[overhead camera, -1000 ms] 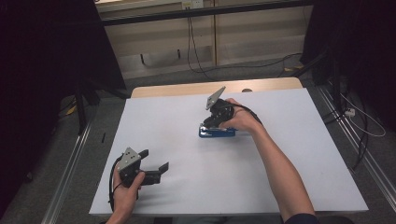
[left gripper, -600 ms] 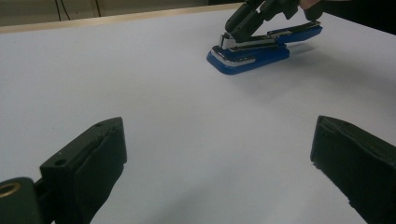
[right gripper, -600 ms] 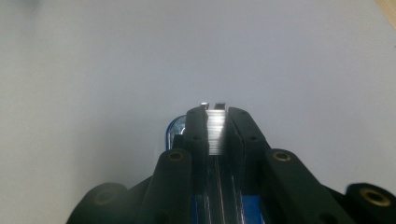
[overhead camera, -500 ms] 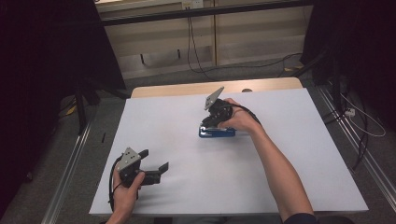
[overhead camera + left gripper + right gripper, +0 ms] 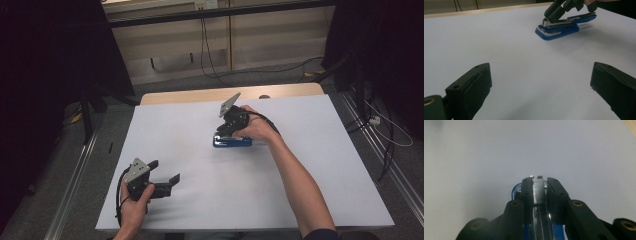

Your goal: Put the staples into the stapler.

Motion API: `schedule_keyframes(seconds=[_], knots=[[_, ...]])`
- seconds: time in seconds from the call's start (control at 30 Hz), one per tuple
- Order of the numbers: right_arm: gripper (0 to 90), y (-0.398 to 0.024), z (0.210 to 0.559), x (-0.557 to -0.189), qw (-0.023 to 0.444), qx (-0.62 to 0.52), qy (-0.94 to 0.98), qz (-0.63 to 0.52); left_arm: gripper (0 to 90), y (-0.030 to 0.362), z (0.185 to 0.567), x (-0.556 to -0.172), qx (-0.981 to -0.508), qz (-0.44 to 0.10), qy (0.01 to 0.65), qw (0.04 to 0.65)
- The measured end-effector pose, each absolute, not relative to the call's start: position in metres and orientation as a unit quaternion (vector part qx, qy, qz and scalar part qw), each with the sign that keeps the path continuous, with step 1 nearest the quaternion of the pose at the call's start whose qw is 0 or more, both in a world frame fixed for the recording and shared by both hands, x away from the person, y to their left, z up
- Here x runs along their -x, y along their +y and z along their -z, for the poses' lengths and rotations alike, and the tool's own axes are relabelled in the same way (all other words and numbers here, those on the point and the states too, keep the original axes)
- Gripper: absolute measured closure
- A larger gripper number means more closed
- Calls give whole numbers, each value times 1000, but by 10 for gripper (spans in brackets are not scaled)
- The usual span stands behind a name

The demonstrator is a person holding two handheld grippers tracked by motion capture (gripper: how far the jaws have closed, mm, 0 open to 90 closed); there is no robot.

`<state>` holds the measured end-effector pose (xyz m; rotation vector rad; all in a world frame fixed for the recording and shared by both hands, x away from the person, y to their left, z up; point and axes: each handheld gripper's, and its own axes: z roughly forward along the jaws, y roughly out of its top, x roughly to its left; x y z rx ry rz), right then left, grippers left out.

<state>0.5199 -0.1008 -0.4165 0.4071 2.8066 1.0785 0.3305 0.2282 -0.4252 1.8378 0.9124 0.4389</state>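
Observation:
A blue stapler [image 5: 233, 142] with a silver metal magazine lies flat on the white table [image 5: 310, 170], a little behind its middle. My right gripper [image 5: 220, 132] comes down on the stapler's front end. In the right gripper view its jaws stand close together on either side of the ribbed silver staple strip [image 5: 538, 191], with the blue stapler [image 5: 516, 189] under them. From the left gripper view the stapler [image 5: 556, 31] lies far ahead with the right gripper [image 5: 548, 18] at its nose. My left gripper [image 5: 165, 171] rests near the table's front left corner, open and with nothing in it.
A wooden strip [image 5: 200, 95] runs along the table's far edge. Cables [image 5: 210, 60] trail over the floor behind it. Metal rails [image 5: 75, 175] run beside the table on both sides.

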Motion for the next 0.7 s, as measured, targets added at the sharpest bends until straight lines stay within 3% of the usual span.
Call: schedule_keyframes(seconds=[0.3, 0.7], knots=[[728, -102, 416, -520, 53, -142, 922, -356, 38, 228, 425, -330, -759, -182, 377, 499], [566, -103, 414, -517, 67, -173, 912, -365, 38, 228, 425, -331, -759, -181, 377, 499]])
